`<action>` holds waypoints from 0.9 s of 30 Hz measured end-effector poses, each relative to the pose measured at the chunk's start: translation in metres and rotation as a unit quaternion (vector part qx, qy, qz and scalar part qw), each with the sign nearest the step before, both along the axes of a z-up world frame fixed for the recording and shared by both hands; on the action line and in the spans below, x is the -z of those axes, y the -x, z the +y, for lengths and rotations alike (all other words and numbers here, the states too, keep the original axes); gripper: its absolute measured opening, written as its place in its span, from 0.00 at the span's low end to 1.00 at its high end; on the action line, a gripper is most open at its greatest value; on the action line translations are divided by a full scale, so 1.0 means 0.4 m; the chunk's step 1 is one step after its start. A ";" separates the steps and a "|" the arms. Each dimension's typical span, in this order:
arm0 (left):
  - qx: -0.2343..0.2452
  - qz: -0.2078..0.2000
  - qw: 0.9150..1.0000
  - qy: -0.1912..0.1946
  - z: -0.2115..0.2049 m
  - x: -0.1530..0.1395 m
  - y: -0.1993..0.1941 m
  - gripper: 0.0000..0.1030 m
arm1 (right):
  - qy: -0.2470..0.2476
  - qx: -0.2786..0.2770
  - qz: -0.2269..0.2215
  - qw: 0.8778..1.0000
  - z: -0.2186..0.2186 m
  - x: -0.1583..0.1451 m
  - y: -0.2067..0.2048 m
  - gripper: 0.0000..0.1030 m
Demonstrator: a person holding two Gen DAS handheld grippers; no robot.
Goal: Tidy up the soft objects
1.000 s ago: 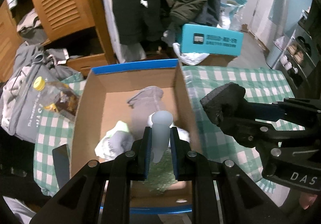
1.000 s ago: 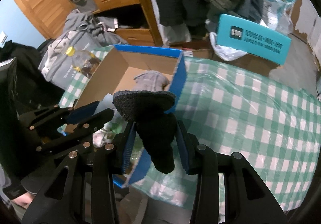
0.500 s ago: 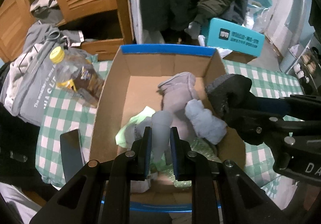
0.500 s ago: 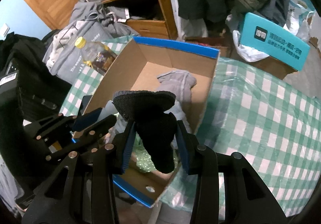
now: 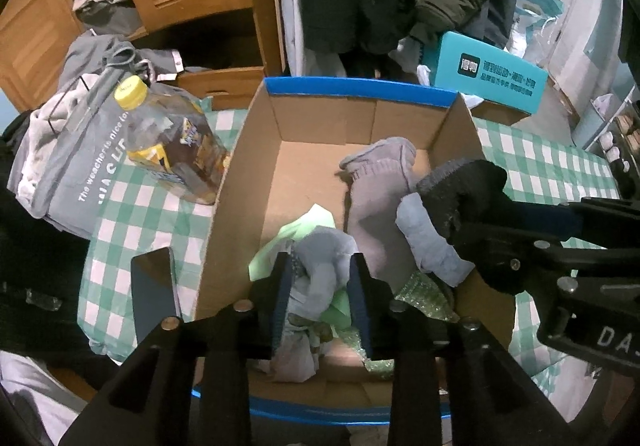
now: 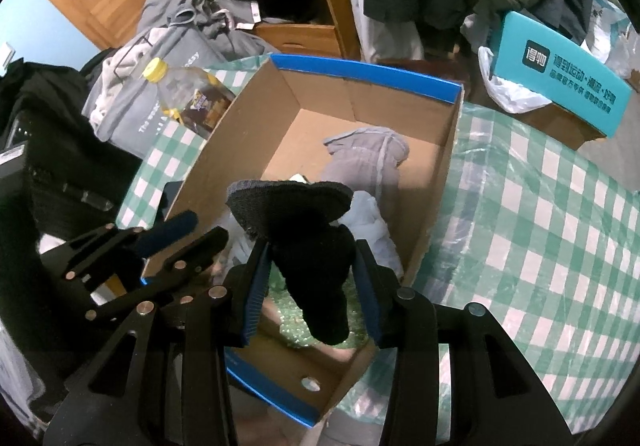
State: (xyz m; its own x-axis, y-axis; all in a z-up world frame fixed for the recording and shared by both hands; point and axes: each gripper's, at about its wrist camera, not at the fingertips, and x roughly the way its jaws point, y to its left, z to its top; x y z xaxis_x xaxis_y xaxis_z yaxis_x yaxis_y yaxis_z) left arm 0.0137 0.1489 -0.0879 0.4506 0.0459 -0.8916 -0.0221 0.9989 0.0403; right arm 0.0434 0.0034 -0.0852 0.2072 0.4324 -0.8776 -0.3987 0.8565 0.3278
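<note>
The left gripper [image 5: 320, 286] is down inside the open brown cardboard box with blue-taped rim [image 5: 360, 92], at the box's 6 o'clock end. Its fingers [image 5: 280, 286] stand slightly apart, with a pale blue-grey bunched sock [image 5: 324, 266] lying between them; whether they are pressing it cannot be told. Under that sock lie a light green cloth [image 5: 308, 224] and a patch of green bubble wrap [image 5: 424, 294].

The right gripper [image 6: 310, 286] hovers over the box's near right part, its fingers [image 6: 256, 286] closed on a black knitted sock [image 6: 316, 266]. The sock's ribbed cuff fans out above the fingertips and its toe end hangs below them. In the left wrist view, the same black sock shows at 3 o'clock, just above a second pale blue sock [image 5: 428, 242] resting against the box's right wall.

A grey fleece glove-like piece [image 5: 380, 182] lies toward the box's 12 o'clock end.

The box sits on a surface covered with green-and-white checked cloth [image 6: 540, 226]. At the box's 9 o'clock side lie a clear plastic bottle with yellow cap [image 5: 168, 142] and a dark phone [image 5: 154, 294]. A teal printed carton [image 6: 560, 74] sits at 1 o'clock beyond the surface.
</note>
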 end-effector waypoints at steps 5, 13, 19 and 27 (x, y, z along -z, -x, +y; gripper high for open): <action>-0.001 -0.016 1.000 -0.011 -0.004 -0.028 0.008 0.49 | -0.003 0.007 -0.004 1.000 -0.013 -0.018 0.000 0.44; -0.001 -0.035 0.999 -0.018 -0.011 -0.076 0.021 0.65 | -0.003 0.022 -0.036 0.999 -0.056 -0.088 0.017 0.57; 0.005 -0.048 0.999 -0.020 -0.037 -0.112 0.034 0.75 | 0.007 0.032 -0.067 0.997 -0.092 -0.140 0.046 0.62; 0.022 -0.072 0.997 -0.033 -0.082 -0.164 0.070 0.85 | 0.029 0.047 -0.099 0.994 -0.153 -0.183 0.091 0.63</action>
